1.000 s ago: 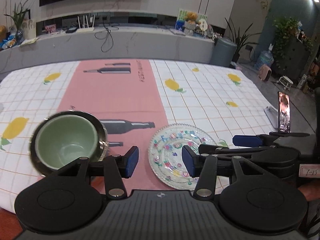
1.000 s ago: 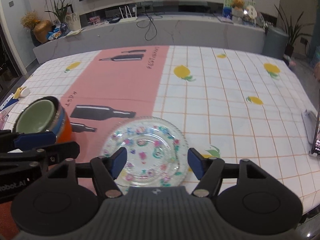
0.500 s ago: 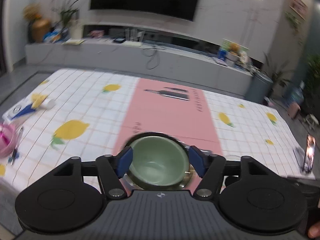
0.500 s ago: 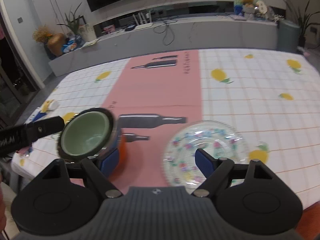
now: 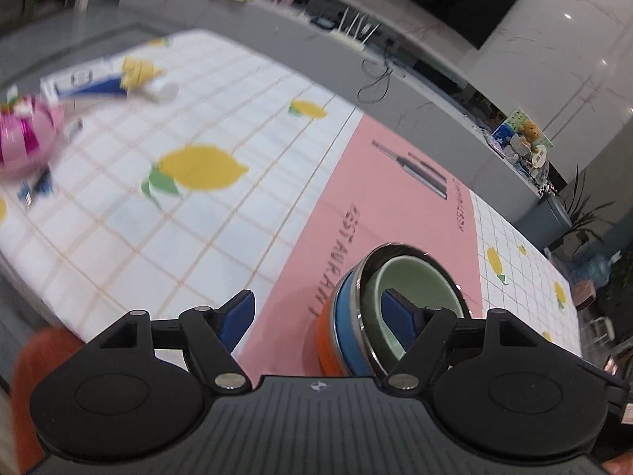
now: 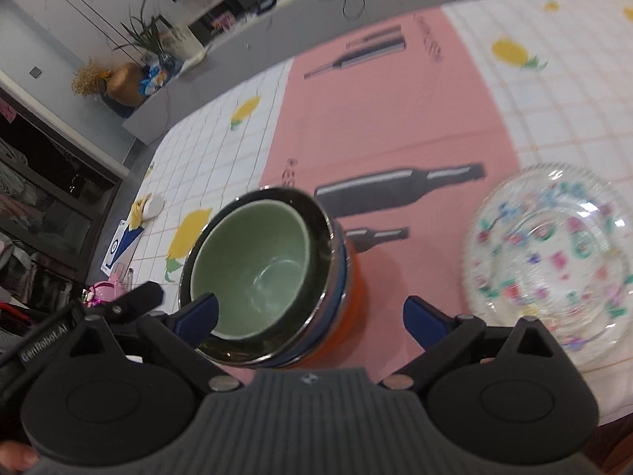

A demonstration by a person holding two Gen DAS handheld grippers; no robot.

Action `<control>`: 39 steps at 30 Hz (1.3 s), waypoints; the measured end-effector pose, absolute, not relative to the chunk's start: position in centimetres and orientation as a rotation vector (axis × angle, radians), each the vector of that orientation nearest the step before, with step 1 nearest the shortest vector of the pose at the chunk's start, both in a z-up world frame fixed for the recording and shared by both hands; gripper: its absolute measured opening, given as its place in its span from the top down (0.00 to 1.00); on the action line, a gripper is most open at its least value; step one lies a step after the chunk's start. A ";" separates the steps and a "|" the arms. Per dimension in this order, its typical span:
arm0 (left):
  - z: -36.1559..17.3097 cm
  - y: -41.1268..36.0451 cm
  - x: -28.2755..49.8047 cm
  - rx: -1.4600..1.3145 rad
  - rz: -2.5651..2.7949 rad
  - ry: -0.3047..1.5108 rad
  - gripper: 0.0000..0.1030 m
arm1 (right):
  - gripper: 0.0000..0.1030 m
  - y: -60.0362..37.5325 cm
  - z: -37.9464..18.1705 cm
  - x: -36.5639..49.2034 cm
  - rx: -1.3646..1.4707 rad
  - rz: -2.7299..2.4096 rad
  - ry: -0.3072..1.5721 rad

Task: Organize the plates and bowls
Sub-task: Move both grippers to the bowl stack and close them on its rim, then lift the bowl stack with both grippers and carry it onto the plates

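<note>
1. Both views have swung left and dipped toward the stack of bowls point(image 6: 273, 277); half a second ago the left claw point(image 5: 320, 312) framed it squarely, and now only its right finger hangs over the green bowl point(image 5: 415, 301).
2. Both claws are spread wide and hold nothing; the right claw point(image 6: 310, 316) straddles the stack's near rim.
3. On the desk point(image 6: 395, 118), the glass plate point(image 6: 550, 261) lies just beside the stack, so I judge the bowls already nested and the plate unsorted.
</note>
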State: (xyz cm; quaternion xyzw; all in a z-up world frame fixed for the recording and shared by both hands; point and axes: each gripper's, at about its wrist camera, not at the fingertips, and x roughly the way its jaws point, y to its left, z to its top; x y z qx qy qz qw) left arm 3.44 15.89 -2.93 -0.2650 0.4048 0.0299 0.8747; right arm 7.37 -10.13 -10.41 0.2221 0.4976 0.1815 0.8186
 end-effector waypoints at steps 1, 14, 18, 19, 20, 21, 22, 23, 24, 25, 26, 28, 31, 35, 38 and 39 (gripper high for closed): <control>-3.4 16.1 3.7 -0.574 0.062 0.857 0.17 | 0.05 -10.0 -10.7 7.7 0.481 0.390 1.072; -5.5 17.9 5.3 -0.775 0.006 0.835 0.17 | 0.20 -9.4 -13.3 11.3 0.615 0.396 1.166; -5.7 17.0 6.0 -0.770 -0.065 0.848 0.16 | 0.26 -10.0 -13.4 11.6 0.626 0.389 1.173; -5.8 16.7 6.3 -0.753 -0.064 0.864 0.16 | 0.27 -10.2 -13.5 11.6 0.630 0.386 1.178; -6.1 16.4 6.6 -0.740 -0.065 0.881 0.16 | 0.27 -10.3 -13.6 11.7 0.634 0.384 1.182; -6.4 16.1 6.8 -0.732 -0.071 0.899 0.16 | 0.27 -10.4 -13.8 11.7 0.636 0.385 1.186; -6.8 16.0 7.0 -0.732 -0.078 0.915 0.17 | 0.27 -10.4 -13.9 11.7 0.636 0.383 1.192; -7.2 15.9 7.1 -0.739 -0.085 0.930 0.18 | 0.28 -10.5 -14.1 11.7 0.639 0.380 1.198; -7.5 15.8 7.3 -0.747 -0.091 0.945 0.18 | 0.29 -10.6 -14.3 11.8 0.644 0.377 1.203; -7.8 15.7 7.4 -0.752 -0.092 0.956 0.19 | 0.29 -10.8 -14.4 11.8 0.649 0.375 1.208; -8.0 15.7 7.4 -0.754 -0.094 0.966 0.21 | 0.29 -10.9 -14.5 11.8 0.655 0.373 1.213; -8.4 15.5 7.6 -0.748 -0.101 0.992 0.26 | 0.32 -11.2 -14.7 11.8 0.664 0.367 1.220; -8.9 15.3 7.7 -0.754 -0.094 1.019 0.32 | 0.39 -11.6 -14.9 11.8 0.673 0.361 1.231; -9.2 15.3 7.7 -0.770 -0.098 1.030 0.42 | 0.42 -11.8 -15.2 11.6 0.703 0.363 1.254; -8.9 15.0 7.8 -0.742 -0.085 1.034 0.46 | 0.49 -11.8 -15.1 11.4 0.728 0.382 1.252; -8.8 14.9 7.8 -0.727 -0.082 1.033 0.46 | 0.49 -11.7 -15.0 11.3 0.718 0.381 1.249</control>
